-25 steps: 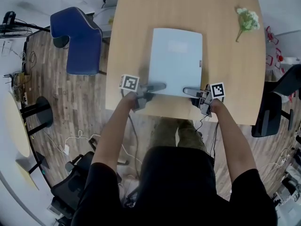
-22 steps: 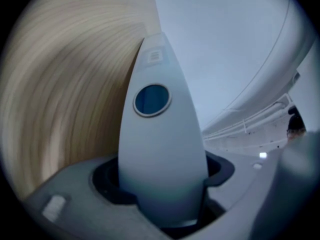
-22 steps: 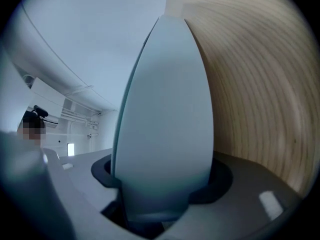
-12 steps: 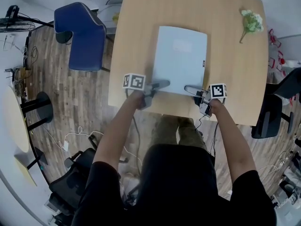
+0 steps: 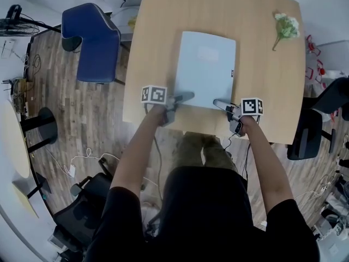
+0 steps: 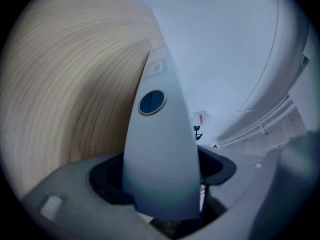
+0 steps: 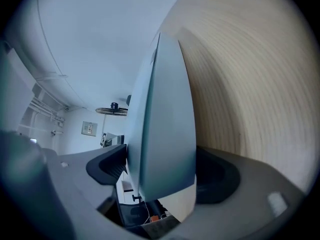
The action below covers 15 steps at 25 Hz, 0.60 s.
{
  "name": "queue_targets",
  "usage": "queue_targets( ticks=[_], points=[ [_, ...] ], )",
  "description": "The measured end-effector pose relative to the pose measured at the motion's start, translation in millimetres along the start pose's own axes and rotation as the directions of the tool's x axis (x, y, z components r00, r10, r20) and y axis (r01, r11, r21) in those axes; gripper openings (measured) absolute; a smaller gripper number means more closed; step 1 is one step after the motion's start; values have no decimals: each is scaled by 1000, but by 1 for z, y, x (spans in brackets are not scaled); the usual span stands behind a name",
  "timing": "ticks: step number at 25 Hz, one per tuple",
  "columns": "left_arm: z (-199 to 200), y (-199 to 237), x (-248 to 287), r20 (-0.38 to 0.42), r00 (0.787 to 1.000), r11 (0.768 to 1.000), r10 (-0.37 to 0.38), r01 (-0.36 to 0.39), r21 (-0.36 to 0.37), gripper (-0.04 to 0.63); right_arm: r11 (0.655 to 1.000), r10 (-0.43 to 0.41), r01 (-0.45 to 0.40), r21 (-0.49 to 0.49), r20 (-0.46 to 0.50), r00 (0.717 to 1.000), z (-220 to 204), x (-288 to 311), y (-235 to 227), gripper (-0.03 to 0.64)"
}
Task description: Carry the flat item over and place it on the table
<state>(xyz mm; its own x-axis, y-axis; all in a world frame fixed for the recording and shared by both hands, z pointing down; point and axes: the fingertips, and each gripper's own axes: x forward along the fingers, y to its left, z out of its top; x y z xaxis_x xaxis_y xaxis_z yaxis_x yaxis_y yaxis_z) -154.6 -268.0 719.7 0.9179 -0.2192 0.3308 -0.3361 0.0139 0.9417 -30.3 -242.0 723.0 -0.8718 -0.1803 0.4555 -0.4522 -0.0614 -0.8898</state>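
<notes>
The flat item [image 5: 206, 70], a pale blue-white slab with rounded corners, lies flat on the wooden table [image 5: 158, 31]. My left gripper [image 5: 188, 96] is at the item's near left corner and my right gripper [image 5: 217, 102] at its near right corner. In the left gripper view the item's edge [image 6: 160, 149] stands between the wide-spread jaws, with dark gaps beside it. In the right gripper view the item's edge [image 7: 162, 134] also sits between the jaws, which are opening away from it.
A blue chair [image 5: 90, 42] stands left of the table. A sprig of white flowers [image 5: 286, 25] lies at the table's far right. A black office chair [image 5: 311, 135] is at the right. Cables [image 5: 82, 160] trail over the wood floor, and a round side table [image 5: 13, 141] stands at the far left.
The item stays flat on the table and both grippers stay at its near corners. The head view has shifted slightly.
</notes>
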Motion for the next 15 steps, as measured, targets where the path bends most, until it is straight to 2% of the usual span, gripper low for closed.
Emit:
queue_targets(
  ticks=[5,11,15],
  points=[
    [1,1,4,10,1000,1000,5,-5,5,374,997,-74,74,-7,20,997,3,-5,-8,419],
    [2,-2,3,20,1000,1000,-12,12,16,390,998,-70,70,1,5,998,1,-5,-8,414],
    [13,2,-9,70,997,1000,15,-16,9,399,998,-70,70,6,20,997,1,1,-6,413]
  ],
)
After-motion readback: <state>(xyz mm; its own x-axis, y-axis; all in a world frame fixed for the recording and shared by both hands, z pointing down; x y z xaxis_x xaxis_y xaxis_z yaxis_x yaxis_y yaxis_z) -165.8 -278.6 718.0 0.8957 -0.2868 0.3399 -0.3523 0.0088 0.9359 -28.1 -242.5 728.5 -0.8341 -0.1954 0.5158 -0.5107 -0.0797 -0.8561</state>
